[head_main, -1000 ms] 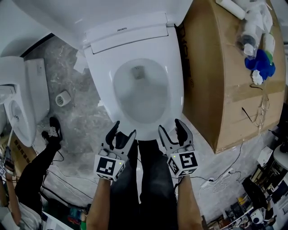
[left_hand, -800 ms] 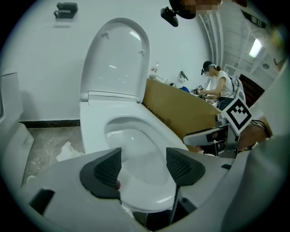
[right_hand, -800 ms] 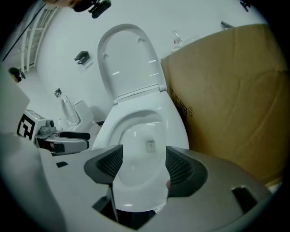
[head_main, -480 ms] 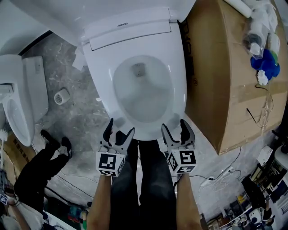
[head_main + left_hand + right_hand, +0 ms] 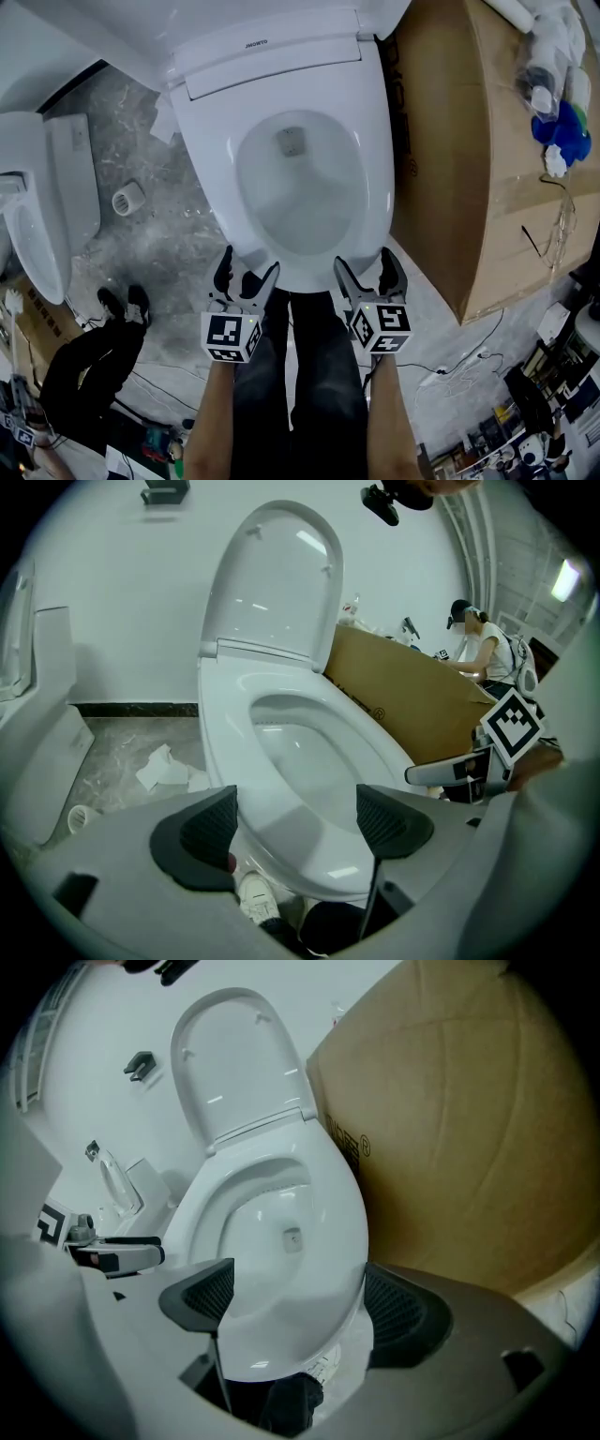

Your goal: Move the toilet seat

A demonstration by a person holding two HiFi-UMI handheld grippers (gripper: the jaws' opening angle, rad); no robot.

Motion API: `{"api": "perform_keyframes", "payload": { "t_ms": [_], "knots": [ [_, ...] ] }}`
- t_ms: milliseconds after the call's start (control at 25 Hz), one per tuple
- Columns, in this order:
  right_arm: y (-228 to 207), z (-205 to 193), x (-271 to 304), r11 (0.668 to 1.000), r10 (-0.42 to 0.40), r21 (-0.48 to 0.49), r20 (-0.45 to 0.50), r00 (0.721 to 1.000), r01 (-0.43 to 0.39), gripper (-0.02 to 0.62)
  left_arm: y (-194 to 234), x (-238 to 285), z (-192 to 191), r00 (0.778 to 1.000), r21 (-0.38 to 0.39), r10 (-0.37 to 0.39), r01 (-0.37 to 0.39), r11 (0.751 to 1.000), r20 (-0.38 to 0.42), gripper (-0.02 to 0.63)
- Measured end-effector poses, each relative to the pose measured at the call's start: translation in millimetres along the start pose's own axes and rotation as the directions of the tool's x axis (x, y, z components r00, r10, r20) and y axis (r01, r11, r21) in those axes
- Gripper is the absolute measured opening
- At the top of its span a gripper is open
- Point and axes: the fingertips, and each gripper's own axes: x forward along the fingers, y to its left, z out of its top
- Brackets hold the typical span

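Head view shows a second toilet (image 5: 37,225) at far left, then the left gripper (image 5: 248,262) and right gripper (image 5: 366,260) at the front rim of the lowered toilet seat (image 5: 375,141) — jaws just opened wide, the rim framed between them but unpinched — and a cardboard box (image 5: 469,141) alongside.

Grey, perhaps marble, floor (image 5: 178,234); white wall (image 5: 112,574)

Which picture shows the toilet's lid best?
The left gripper view: the raised lid faces the camera, whole. The right gripper view shows it whole but slanted; the head view catches only its foreshortened lower part.
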Motion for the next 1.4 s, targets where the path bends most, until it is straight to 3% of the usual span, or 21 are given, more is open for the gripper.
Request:
{"api": "perform_keyframes", "payload": {
  "t_ms": [240,400,1120,1400],
  "knots": [
    [-5.4,-4.0,9.3,1.0,-0.003,0.019,-0.015,1.0,0.003,0.411,2.6,0.5,-0.9,0.999,-0.002,0.035,-0.035,0.999,-0.002,0.385],
    [-9.2,-6.6,16.2,1.0,-0.006,0.017,-0.025,1.0,0.007,0.411,12.5,4.9,-8.1,0.996,-0.076,0.091,-0.093,0.993,-0.02,0.394],
    [-11.2,-14.1,24.1,0.999,0.021,0.051,-0.055,0.998,-0.018,0.411,11.3,17.3,-11.8,0.996,-0.122,0.071,-0.076,0.99,-0.045,0.394],
    [-4.7,-1.6,9.4,0.996,0.029,0.084,0.002,1.0,-0.029,0.411,8.1,7.7,-3.4,0.997,-0.118,0.068,-0.071,0.99,-0.032,0.394]
  ]
}}
